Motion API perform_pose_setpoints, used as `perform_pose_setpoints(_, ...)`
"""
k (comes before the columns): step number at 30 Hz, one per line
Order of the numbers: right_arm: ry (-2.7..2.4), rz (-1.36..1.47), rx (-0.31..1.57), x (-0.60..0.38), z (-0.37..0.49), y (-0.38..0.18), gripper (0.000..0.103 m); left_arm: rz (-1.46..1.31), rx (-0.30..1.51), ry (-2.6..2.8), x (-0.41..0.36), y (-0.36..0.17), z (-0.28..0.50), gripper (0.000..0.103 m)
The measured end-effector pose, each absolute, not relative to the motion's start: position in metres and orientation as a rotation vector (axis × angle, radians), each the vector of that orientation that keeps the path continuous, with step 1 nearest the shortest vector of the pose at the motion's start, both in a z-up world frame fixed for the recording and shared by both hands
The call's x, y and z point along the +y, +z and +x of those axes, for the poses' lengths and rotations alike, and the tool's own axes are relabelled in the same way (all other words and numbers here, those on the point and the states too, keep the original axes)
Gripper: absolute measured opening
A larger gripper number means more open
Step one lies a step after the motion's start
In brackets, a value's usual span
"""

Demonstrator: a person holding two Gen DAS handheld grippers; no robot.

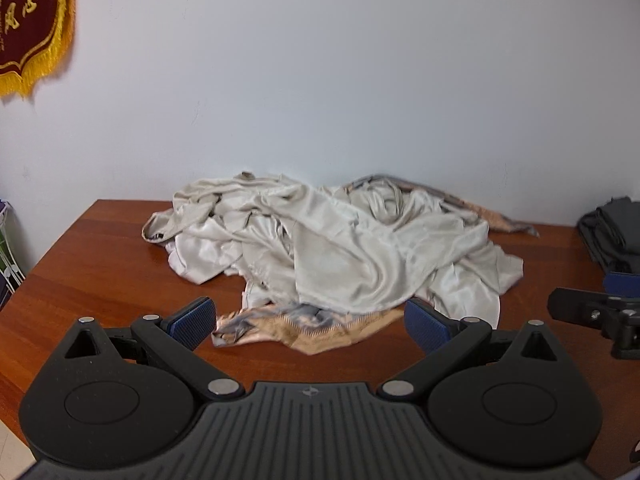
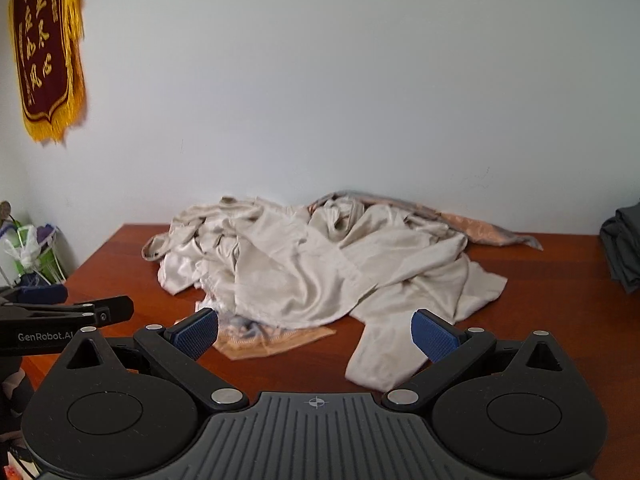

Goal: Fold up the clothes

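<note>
- Progress: barely begun, by my read. The crumpled heap of pale beige satin-like clothes [image 1: 340,248] lies unfolded, w/ no flat panel or crease anywhere in it.
- Location: heap sits mid-worktop toward the wall, spreading to the near side; one limp beige sleeve or leg runs out toward the right gripper [image 2: 316,336] in the right wrist view.
- Under the heap's near edge, a peach-and-grey patterned thin cloth [image 1: 304,328] pokes out flat; a similar patterned piece shows at the far right of the heap by the wall. Same garment or two – can't tell.
- Dark grey folded fabric stack [image 1: 612,232] sits at the right edge of the worktop, well apart from the heap. Poss. finished pieces, but edge of the fisheye view is too warped to be sure.
- Left gripper [image 1: 310,324]: jaws spread wide, nothing between the blue pads, low over the near side just short of the patterned cloth.
- Right gripper: also spread wide and empty, beside the left one, facing the heap.
- Left to do: pull one garment out, spread it, fold, stack; repeat for the rest.
- Surface: glossy reddish-brown wooden worktop [image 1: 92,256], bare around the heap.
- Room: plain pale wall; dark red pennant w/ gold fringe and gold characters [image 2: 48,48] hung upper left; white wire rack w/ bags [image 2: 32,252] past the left end.
</note>
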State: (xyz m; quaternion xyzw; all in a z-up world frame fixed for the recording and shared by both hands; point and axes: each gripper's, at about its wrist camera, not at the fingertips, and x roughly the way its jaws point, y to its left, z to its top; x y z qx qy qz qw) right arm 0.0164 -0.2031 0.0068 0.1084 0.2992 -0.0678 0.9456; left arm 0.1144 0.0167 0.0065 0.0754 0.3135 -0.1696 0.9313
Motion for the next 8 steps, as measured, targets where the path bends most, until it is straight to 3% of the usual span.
perform_pose_setpoints(8, -0.136, 0.203, 0.637, -0.178, 0.024, 0.002, 0.103, 0.164, 0.670, -0.333, 0.033, 0.001, 0.110, 0.102)
